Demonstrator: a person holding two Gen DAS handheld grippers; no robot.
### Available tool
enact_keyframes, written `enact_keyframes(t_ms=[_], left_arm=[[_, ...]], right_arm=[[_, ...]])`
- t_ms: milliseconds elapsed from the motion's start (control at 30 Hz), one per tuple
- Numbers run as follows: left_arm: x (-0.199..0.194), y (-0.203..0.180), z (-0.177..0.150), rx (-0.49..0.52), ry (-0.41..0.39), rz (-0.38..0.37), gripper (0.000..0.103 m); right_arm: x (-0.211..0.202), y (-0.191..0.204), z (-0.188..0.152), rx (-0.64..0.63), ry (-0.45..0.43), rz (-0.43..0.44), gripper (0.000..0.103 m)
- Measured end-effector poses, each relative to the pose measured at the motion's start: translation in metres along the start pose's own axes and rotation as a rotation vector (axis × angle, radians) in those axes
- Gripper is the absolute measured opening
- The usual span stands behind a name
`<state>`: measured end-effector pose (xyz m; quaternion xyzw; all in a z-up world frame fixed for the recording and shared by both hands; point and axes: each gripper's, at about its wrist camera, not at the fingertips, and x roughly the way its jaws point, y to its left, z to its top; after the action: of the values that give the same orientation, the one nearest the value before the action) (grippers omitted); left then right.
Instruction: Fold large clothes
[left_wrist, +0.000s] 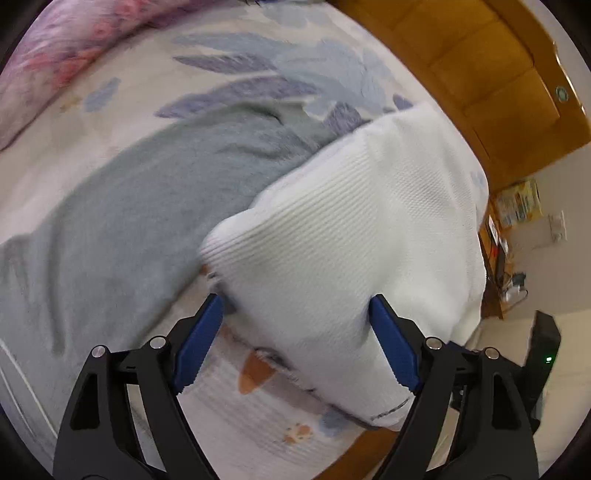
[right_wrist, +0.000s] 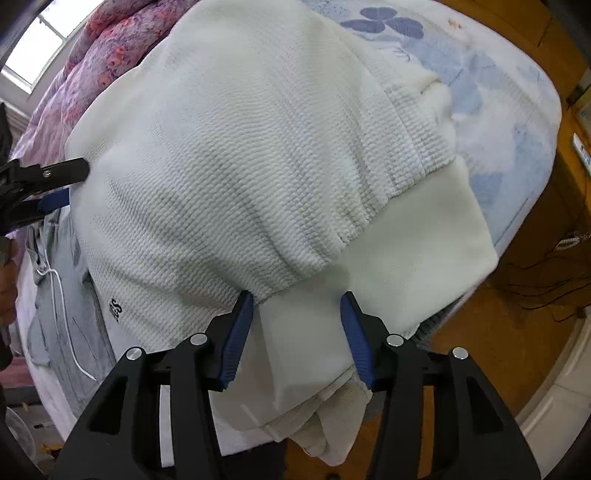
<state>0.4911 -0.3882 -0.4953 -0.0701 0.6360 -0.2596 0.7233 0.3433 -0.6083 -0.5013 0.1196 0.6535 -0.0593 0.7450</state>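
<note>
A white waffle-knit sweater (left_wrist: 351, 221) lies folded on the bed near its edge. In the right wrist view the sweater (right_wrist: 240, 147) shows its ribbed hem and smooth inner lining. My left gripper (left_wrist: 294, 300) stands wide open, its blue pads (left_wrist: 199, 343) on either side of a corner of the sweater, not pinching it. My right gripper (right_wrist: 295, 295) is open too, with a fold of the lining loose between its pads (right_wrist: 236, 332). The left gripper (right_wrist: 66, 184) also shows at the sweater's far side in the right wrist view.
A grey-green fleece garment (left_wrist: 147, 192) lies beside the sweater, and a grey garment with a white drawstring (right_wrist: 62, 295) too. The bed sheet (left_wrist: 258, 55) has blue flowers. A pink quilt (left_wrist: 55, 48) is bunched at the back. A wooden door (left_wrist: 498, 74) and wooden floor (right_wrist: 517, 332) border the bed.
</note>
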Motion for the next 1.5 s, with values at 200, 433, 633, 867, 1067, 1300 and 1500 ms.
enact_keyframes(t_ms=[200,433,633,867,1067,1300,1500], left_arm=[[-0.041,0.038,-0.055,-0.092,-0.062,0.059,0.082],[-0.074,0.072,-0.114,-0.210,-0.083,0.190,0.090],[-0.122,0.103,-0.168,-0.358,-0.092,0.217,0.095],[-0.200,0.120,-0.220,-0.348,-0.146,0.270,0.097],[-0.281,0.121,-0.257,-0.324,-0.213,0.267,0.097],[-0.367,0.113,-0.300,-0.308,-0.304,0.286,0.098],[-0.440,0.104,-0.334,-0.297,-0.396,0.309,0.098]], right_arm=[[-0.030,0.056,-0.021,-0.054,-0.007,-0.089,0.057],[-0.043,0.141,-0.029,-0.174,-0.013,-0.113,0.069],[-0.064,0.215,-0.052,-0.265,-0.024,-0.115,0.076],[-0.118,0.281,-0.095,-0.320,-0.105,-0.126,0.084],[-0.180,0.328,-0.133,-0.342,-0.199,-0.151,0.094],[-0.257,0.367,-0.180,-0.369,-0.300,-0.162,0.094],[-0.315,0.394,-0.219,-0.408,-0.372,-0.149,0.094]])
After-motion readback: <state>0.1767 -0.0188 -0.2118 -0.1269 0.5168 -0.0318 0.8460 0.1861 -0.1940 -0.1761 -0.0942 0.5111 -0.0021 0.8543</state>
